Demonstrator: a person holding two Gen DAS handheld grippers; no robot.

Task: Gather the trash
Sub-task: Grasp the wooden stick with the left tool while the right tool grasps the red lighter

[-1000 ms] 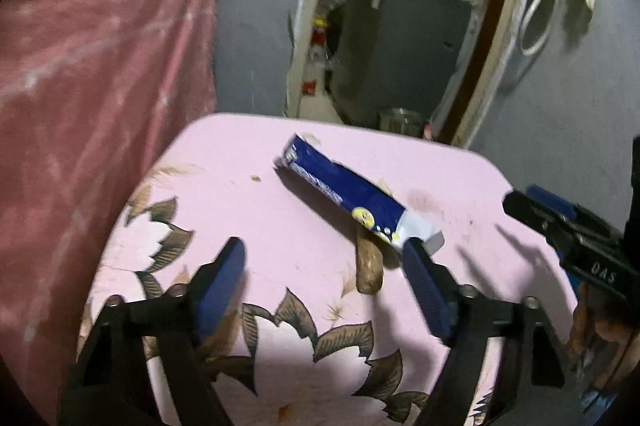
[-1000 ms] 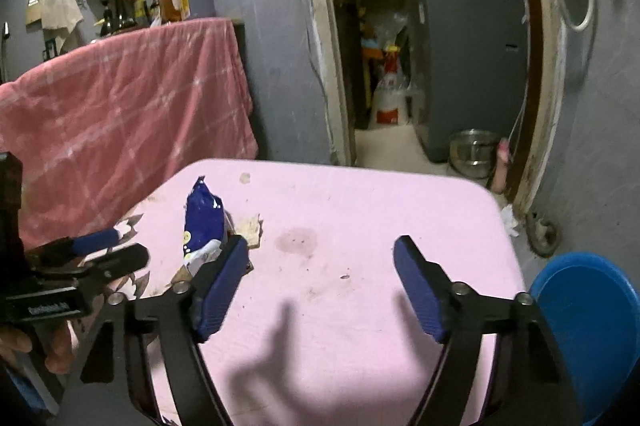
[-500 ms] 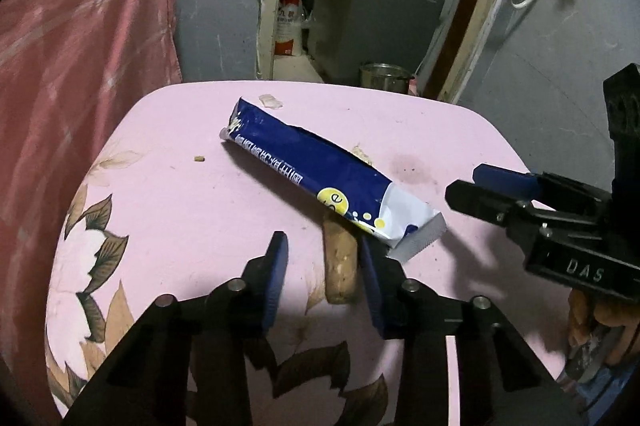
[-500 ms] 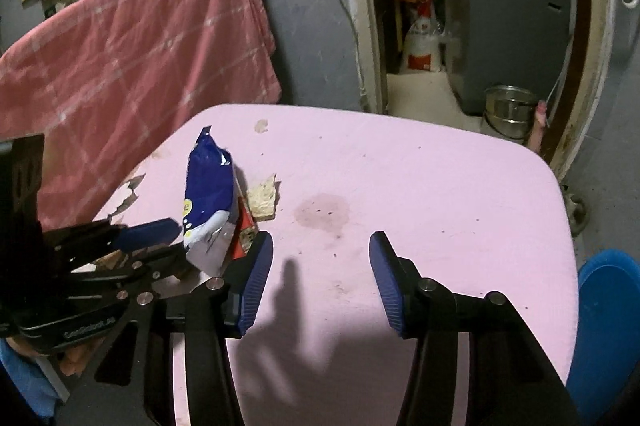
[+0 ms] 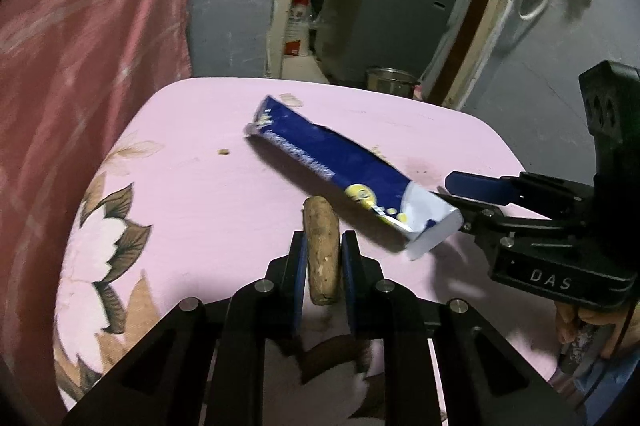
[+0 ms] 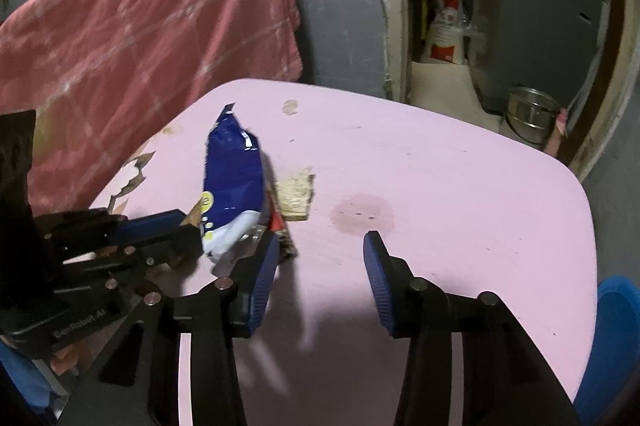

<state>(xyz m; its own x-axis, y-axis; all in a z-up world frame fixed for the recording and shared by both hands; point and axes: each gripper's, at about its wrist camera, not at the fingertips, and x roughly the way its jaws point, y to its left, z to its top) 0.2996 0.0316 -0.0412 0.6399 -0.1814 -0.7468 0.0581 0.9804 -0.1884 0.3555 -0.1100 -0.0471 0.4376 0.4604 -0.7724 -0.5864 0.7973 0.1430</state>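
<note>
My left gripper point(image 5: 323, 244) is shut on a brown stubby roll-shaped scrap point(image 5: 321, 248) that lies on the pink table point(image 5: 208, 194). A long blue and white snack wrapper point(image 5: 344, 174) lies just beyond it, slanting from far left to near right. In the right wrist view the wrapper point(image 6: 234, 182) lies left of centre, with a red wrapper bit point(image 6: 276, 222) and a beige crumbly scrap point(image 6: 296, 194) beside it. My right gripper point(image 6: 318, 258) is open over the table, its left finger close to the wrapper's white end. It also shows in the left wrist view point(image 5: 472, 188).
A blue bin point(image 6: 616, 338) stands on the floor off the table's right edge. A red cloth point(image 6: 140, 26) hangs behind the table on the left. A doorway with a grey cabinet point(image 6: 536, 6) and a steel pot point(image 6: 528, 114) lies beyond. Small crumbs point(image 5: 223, 152) dot the table.
My left gripper has closed from wide open onto the brown scrap. My right gripper has moved left toward the wrapper and narrowed somewhat.
</note>
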